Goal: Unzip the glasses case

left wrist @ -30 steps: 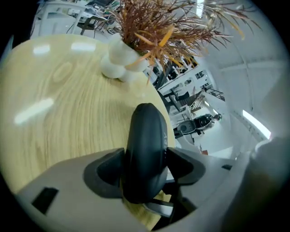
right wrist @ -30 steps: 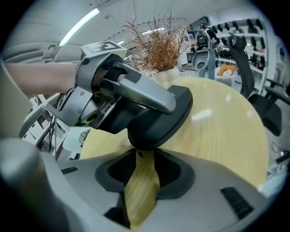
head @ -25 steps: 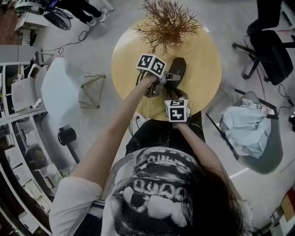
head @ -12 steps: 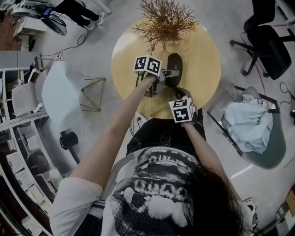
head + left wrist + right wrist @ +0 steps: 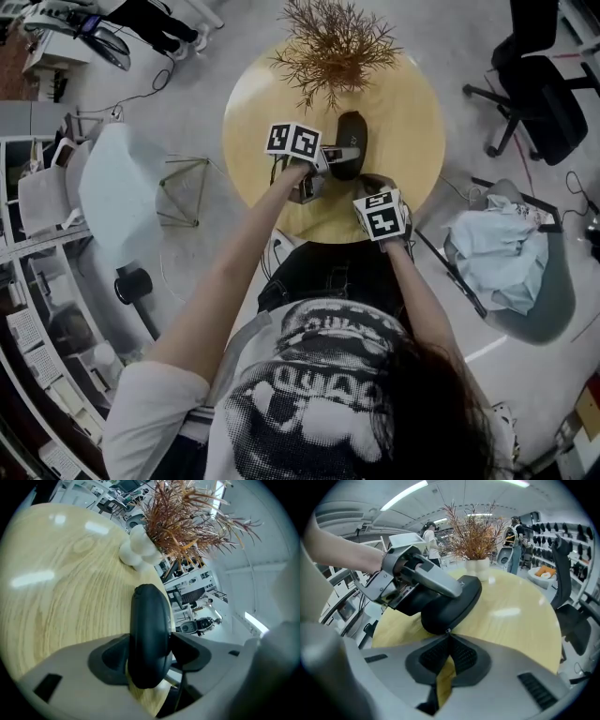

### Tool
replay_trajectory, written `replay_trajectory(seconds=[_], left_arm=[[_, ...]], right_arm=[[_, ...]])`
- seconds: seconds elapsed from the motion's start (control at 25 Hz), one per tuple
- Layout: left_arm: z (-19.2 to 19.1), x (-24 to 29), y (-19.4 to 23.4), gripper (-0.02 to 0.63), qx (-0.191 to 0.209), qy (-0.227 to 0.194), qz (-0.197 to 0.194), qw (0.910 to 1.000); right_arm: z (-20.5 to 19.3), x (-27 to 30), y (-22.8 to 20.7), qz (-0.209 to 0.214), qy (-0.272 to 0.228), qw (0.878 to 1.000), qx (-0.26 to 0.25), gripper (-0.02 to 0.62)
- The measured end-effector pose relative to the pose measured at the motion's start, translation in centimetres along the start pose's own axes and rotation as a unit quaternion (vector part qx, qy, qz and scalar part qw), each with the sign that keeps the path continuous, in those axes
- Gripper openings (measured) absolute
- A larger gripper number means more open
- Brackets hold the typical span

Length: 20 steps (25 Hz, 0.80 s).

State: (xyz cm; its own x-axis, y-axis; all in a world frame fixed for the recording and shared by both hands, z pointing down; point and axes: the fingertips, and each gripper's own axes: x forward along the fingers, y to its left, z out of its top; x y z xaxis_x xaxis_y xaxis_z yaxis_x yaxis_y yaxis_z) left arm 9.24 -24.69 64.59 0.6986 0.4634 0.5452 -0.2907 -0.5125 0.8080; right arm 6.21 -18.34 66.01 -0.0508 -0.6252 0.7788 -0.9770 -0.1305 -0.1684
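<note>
A black oval glasses case [image 5: 351,142] lies on the round wooden table [image 5: 403,112], just below the dried plant. My left gripper [image 5: 330,157] comes in from the left and clamps the case's near end across its width; in the left gripper view both pads press on the case [image 5: 149,630]. My right gripper [image 5: 367,186] points down at the case's near end from the table's front edge. In the right gripper view its jaws [image 5: 448,637] are shut, with their tips pinching the small metal zipper pull [image 5: 447,631] at the end of the case [image 5: 454,604].
A dried branch plant [image 5: 333,47] in a white knobbly vase [image 5: 136,545] stands at the table's far side, close behind the case. A black office chair [image 5: 539,94] is at the right, with a chair holding pale cloth [image 5: 506,253] below it. White chairs stand at the left.
My right gripper's jaws have gone from open to shut at the case's end, and that hand has rolled and shifted slightly right. The left gripper keeps hold of the case.
</note>
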Motion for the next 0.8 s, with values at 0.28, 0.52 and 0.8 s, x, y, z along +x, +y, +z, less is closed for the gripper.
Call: replay_trajectory(seconds=[0.28, 0.52, 0.8], left_arm=[[-0.2, 0.2, 0.1, 0.284, 0.001, 0.017, -0.001, 0.9999], [-0.3, 0.3, -0.1, 0.282, 0.012, 0.029, -0.001, 0.9995], [-0.5, 0.5, -0.3, 0.284, 0.034, 0.070, 0.013, 0.9969]], right_arm=[[2.1, 0.2, -2.2, 0.028, 0.007, 0.996, -0.086, 0.002], [2.9, 0.7, -4.0, 0.062, 0.027, 0.984, -0.164, 0.000], [4.6, 1.1, -6.0, 0.098, 0.032, 0.966, -0.238, 0.000]])
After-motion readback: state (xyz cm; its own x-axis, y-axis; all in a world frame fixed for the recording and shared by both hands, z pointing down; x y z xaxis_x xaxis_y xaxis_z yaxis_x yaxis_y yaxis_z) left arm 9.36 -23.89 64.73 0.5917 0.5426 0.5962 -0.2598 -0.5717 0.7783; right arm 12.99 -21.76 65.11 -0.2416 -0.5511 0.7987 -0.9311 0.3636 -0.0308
